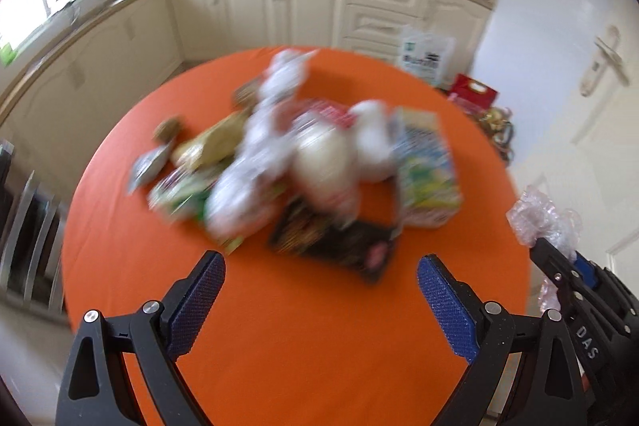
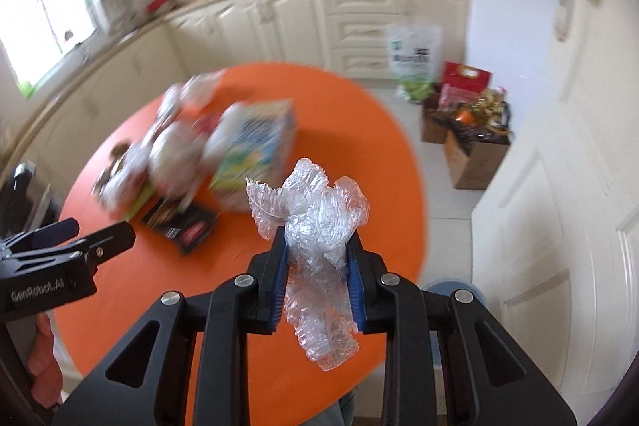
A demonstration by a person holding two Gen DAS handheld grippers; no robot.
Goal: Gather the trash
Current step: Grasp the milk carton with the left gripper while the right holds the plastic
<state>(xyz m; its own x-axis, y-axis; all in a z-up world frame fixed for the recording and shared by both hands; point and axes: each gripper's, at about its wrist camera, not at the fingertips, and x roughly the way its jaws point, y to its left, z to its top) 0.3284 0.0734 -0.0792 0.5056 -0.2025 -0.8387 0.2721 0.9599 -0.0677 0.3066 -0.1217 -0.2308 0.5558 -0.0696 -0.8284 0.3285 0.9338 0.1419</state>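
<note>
A blurred pile of trash lies on the round orange table: white crumpled wrappers, a colourful carton and a black flat packet. My left gripper is open and empty, above the table's near side, short of the black packet. My right gripper is shut on a crumpled clear plastic wrapper, held above the table's near right edge. The wrapper also shows at the right in the left wrist view. The pile shows in the right wrist view too.
Cream kitchen cabinets with a cluttered counter stand behind the table. Cardboard boxes and bags sit on the floor by a white door. A blue round object shows below the right gripper. Chairs stand at the left.
</note>
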